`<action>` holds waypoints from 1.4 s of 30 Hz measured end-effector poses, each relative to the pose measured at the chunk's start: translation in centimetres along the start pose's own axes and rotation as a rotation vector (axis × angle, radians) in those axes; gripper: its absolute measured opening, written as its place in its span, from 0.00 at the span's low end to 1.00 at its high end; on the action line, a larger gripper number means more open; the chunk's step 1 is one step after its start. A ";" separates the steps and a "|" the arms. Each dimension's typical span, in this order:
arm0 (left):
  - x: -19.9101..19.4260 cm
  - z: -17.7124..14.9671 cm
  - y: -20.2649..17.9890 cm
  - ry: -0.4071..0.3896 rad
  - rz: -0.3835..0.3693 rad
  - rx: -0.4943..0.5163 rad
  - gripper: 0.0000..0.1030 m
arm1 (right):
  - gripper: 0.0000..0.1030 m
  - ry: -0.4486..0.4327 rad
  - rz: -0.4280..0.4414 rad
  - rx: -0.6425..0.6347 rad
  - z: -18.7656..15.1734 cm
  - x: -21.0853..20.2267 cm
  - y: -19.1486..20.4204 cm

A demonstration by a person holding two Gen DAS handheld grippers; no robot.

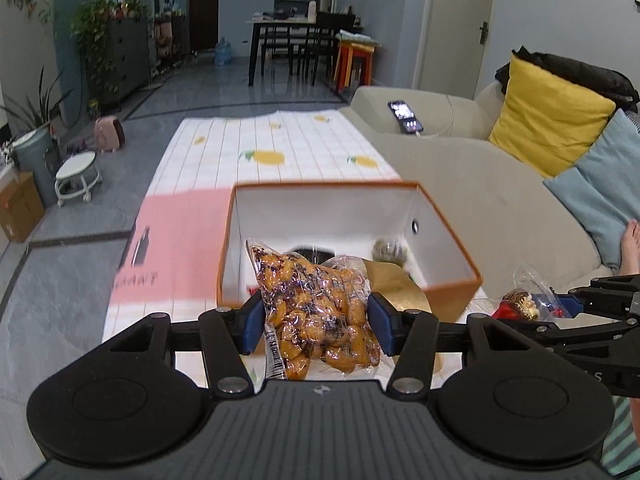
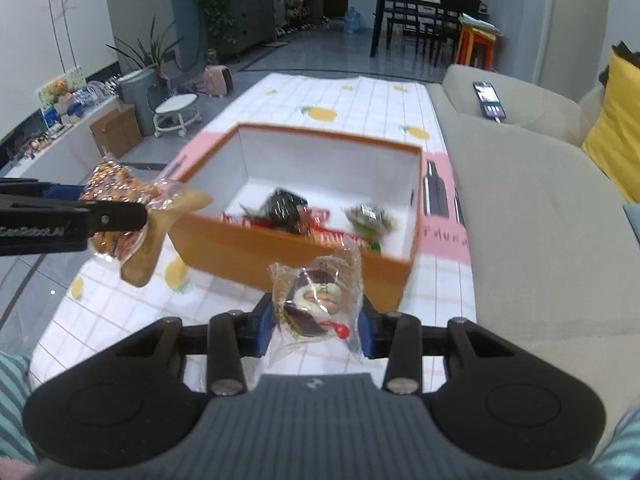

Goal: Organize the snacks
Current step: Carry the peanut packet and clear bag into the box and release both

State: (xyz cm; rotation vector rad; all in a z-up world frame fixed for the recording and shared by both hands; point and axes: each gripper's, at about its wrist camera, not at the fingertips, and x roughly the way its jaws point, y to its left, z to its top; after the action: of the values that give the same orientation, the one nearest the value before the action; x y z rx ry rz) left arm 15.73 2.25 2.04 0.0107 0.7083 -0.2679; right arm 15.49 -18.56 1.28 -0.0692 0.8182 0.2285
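Note:
An orange box (image 1: 452, 298) with a white inside stands on the checked tablecloth; it also shows in the right wrist view (image 2: 280, 246). Several wrapped snacks (image 2: 286, 208) lie in it. My left gripper (image 1: 314, 328) is shut on a clear bag of orange snacks (image 1: 316, 304) and holds it in front of the box's near wall; it shows at the left in the right wrist view (image 2: 116, 210). My right gripper (image 2: 316, 326) is shut on a clear packet with a dark red and white sweet (image 2: 316, 300), just short of the box's near right corner.
A beige sofa (image 2: 532, 216) runs along the right side with a phone (image 2: 489, 100) on its arm. The table's cloth (image 1: 276, 148) stretches beyond the box. A white stool (image 2: 176, 114) and a cardboard carton (image 2: 116, 130) stand on the floor at left.

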 end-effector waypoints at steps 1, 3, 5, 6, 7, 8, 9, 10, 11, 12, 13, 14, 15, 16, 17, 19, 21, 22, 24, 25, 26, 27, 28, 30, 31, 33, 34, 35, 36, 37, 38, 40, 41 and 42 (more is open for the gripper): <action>0.2 0.6 0.1 -0.003 -0.004 0.003 0.59 | 0.38 -0.006 0.004 -0.004 0.8 0.0 -0.1; 0.8 1.7 0.3 -0.006 -0.014 0.006 0.59 | 0.38 -0.018 0.011 -0.017 2.4 0.1 -0.3; 1.7 2.8 0.3 -0.001 -0.012 0.021 0.59 | 0.38 -0.022 0.025 -0.028 4.0 0.5 -0.5; 2.2 3.3 0.3 0.005 -0.010 0.031 0.59 | 0.38 -0.019 0.033 -0.030 4.8 1.0 -0.6; 2.8 3.6 0.4 0.012 -0.008 0.038 0.59 | 0.38 -0.015 0.038 -0.030 5.7 1.4 -0.7; 3.4 4.1 0.4 0.022 -0.010 0.043 0.59 | 0.38 -0.010 0.042 -0.030 6.5 1.9 -0.8; 4.2 4.6 0.5 0.033 -0.013 0.045 0.59 | 0.38 -0.008 0.045 -0.034 7.3 2.5 -0.8; 4.9 5.0 0.7 0.042 -0.016 0.045 0.59 | 0.38 -0.007 0.046 -0.038 7.9 3.0 -0.9; 5.7 5.5 0.8 0.051 -0.017 0.045 0.59 | 0.38 -0.004 0.048 -0.041 8.5 3.7 -1.0; 6.3 5.8 0.9 0.057 -0.013 0.047 0.59 | 0.38 0.001 0.052 -0.044 9.1 4.5 -1.1; 7.1 6.1 1.0 0.062 -0.005 0.056 0.59 | 0.38 0.006 0.057 -0.045 9.6 5.2 -1.1; 7.9 6.4 1.0 0.068 0.005 0.072 0.59 | 0.38 0.012 0.062 -0.046 10.1 5.9 -1.2; 8.5 6.5 1.0 0.073 0.014 0.092 0.59 | 0.38 0.020 0.065 -0.050 10.5 6.7 -1.2; 9.4 6.7 0.9 0.083 0.027 0.114 0.59 | 0.38 0.030 0.066 -0.054 10.9 7.6 -1.3; 10.3 6.7 0.8 0.099 0.037 0.134 0.59 | 0.38 0.043 0.065 -0.062 11.2 8.5 -1.3; 12.1 6.7 0.6 0.133 0.058 0.186 0.59 | 0.38 0.072 0.059 -0.077 11.7 10.6 -1.4; 14.0 6.6 0.4 0.171 0.077 0.247 0.59 | 0.38 0.100 0.052 -0.089 12.1 12.7 -1.5; 14.9 6.5 0.3 0.190 0.084 0.277 0.59 | 0.38 0.115 0.050 -0.094 12.2 13.7 -1.5; 16.5 6.4 0.2 0.223 0.102 0.338 0.59 | 0.38 0.147 0.042 -0.104 12.3 15.7 -1.8; 17.4 6.2 0.1 0.239 0.115 0.374 0.59 | 0.38 0.167 0.039 -0.109 12.3 16.7 -1.9; 18.0 6.0 -0.1 0.251 0.129 0.410 0.59 | 0.38 0.184 0.037 -0.110 12.3 17.6 -2.0; 18.7 5.8 -0.2 0.264 0.143 0.450 0.59 | 0.38 0.203 0.033 -0.111 12.2 18.7 -2.1; 19.4 5.6 -0.4 0.277 0.153 0.489 0.59 | 0.38 0.220 0.032 -0.111 12.2 19.5 -2.3; 20.7 5.1 -0.7 0.302 0.168 0.560 0.59 | 0.38 0.252 0.030 -0.115 12.1 21.2 -2.5; 21.2 4.9 -0.8 0.312 0.172 0.588 0.60 | 0.38 0.265 0.029 -0.119 11.9 21.7 -2.5; 22.2 4.4 -1.0 0.331 0.177 0.642 0.60 | 0.38 0.290 0.025 -0.129 11.8 23.0 -2.5; 22.6 4.2 -1.0 0.338 0.182 0.661 0.60 | 0.38 0.298 0.023 -0.133 11.8 23.5 -2.5; 23.1 4.1 -1.0 0.343 0.189 0.680 0.60 | 0.38 0.306 0.022 -0.136 11.8 24.0 -2.5; 23.5 4.0 -1.0 0.344 0.197 0.698 0.60 | 0.38 0.313 0.023 -0.137 11.8 24.3 -2.5; 23.8 3.9 -1.0 0.347 0.206 0.708 0.60 | 0.38 0.319 0.023 -0.137 11.8 24.7 -2.4; 24.2 3.9 -0.9 0.355 0.210 0.711 0.60 | 0.38 0.326 0.023 -0.138 11.8 25.1 -2.4; 24.8 3.8 -0.7 0.372 0.207 0.704 0.60 | 0.38 0.337 0.023 -0.139 11.7 25.6 -2.3; 24.9 3.7 -0.7 0.375 0.208 0.707 0.60 | 0.39 0.345 0.022 -0.140 11.6 25.9 -2.2; 24.9 3.6 -0.7 0.374 0.210 0.717 0.61 | 0.39 0.354 0.018 -0.142 11.6 26.2 -2.1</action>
State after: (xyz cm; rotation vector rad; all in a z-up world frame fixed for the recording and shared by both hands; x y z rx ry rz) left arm 35.98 -4.77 -11.19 0.8311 0.9420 -0.3099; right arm 41.56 -14.31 -9.94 -0.2407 1.1540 0.2965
